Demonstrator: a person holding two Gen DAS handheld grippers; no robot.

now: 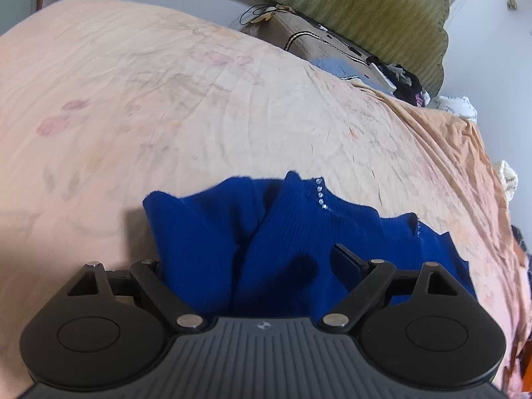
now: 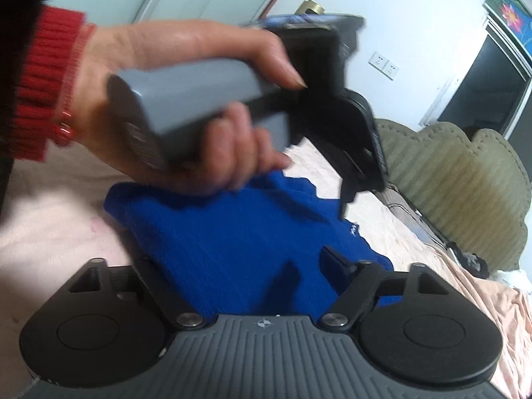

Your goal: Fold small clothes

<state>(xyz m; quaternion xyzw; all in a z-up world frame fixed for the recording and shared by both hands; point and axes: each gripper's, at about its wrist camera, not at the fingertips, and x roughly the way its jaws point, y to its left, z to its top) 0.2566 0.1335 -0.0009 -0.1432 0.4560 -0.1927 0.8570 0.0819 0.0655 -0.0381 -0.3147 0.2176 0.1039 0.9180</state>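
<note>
A blue knit garment point(image 1: 299, 232) with a row of small beads lies bunched on the pink bedsheet point(image 1: 166, 99). My left gripper point(image 1: 252, 259) is over its near edge; cloth sits between the spread jaws, one finger point(image 1: 345, 256) shows and the other is hidden under the cloth. In the right wrist view the garment point(image 2: 216, 232) fills the gap of my right gripper point(image 2: 239, 262), whose right finger point(image 2: 335, 262) rests on the cloth. The left gripper point(image 2: 345, 199) is held by a hand point(image 2: 183, 99) above the garment's far side.
An olive padded headboard point(image 1: 349, 3) and a brown pillow point(image 1: 316, 43) with a pile of clothes point(image 1: 402, 79) lie at the bed's far end. The sheet's edge drops off at the right point(image 1: 498, 199). A wall socket point(image 2: 384, 63) and a dark doorway point(image 2: 485, 89) are beyond.
</note>
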